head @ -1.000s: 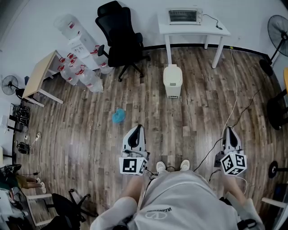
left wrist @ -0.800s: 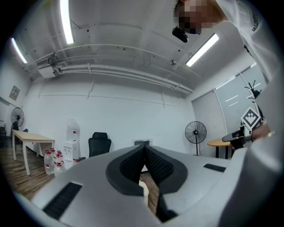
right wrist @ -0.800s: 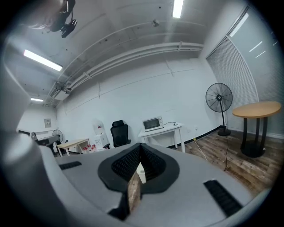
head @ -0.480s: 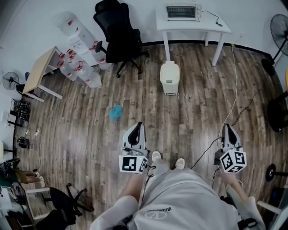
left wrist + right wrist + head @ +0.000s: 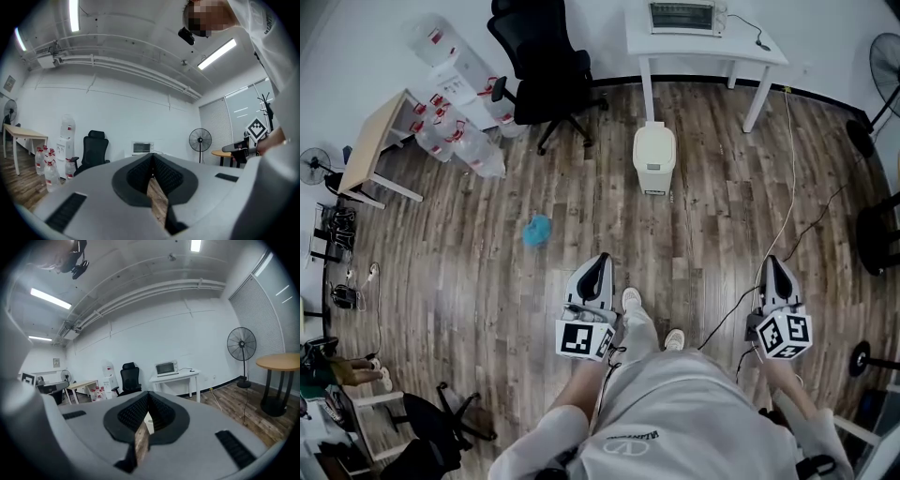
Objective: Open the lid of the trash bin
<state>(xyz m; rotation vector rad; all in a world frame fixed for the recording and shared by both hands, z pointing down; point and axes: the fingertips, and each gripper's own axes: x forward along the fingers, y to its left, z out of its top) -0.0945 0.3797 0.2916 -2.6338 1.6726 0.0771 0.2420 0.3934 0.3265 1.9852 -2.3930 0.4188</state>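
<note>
- Trash bin (image 5: 654, 157) standing on the wood floor (image 5: 487, 281) up ahead, just in front of the white tabletop (image 5: 741, 47) — lid (image 5: 655, 141) lying flat and shut.
- Left tongs (image 5: 599, 259) held low at the near end of the floor, clenched. In the left gripper view, tips pressed together with nothing caught between them, just a sliver of floorboards showing below where they meet.
- Same deal with the right tongs (image 5: 772, 262): clenched on nothing, tips touching in the right gripper view.
- Both pairs well apart from the bin, noses pointed roughly that way, neither touching anything.
- Pair of light shoes (image 5: 632, 300) planted between the two tongs, one foot a bit ahead of the other.
- Toaster oven (image 5: 682, 17) sitting on the white tabletop, dark cord trailing off its right side.
- Black office chair (image 5: 539, 66) left of the bin, near the wall.
- Bunch of clear water bottles (image 5: 455, 141) with red labels further left, next to a light wood tabletop (image 5: 375, 150).
- Small blue thing (image 5: 536, 230) lying on the floor between the bottles and the left tongs — too small to tell what.
- Thin white cable (image 5: 788, 187) running across the boards from the wall side down toward the right tongs.
- Standing fan (image 5: 242, 345) over by the blinds in the right gripper view.
</note>
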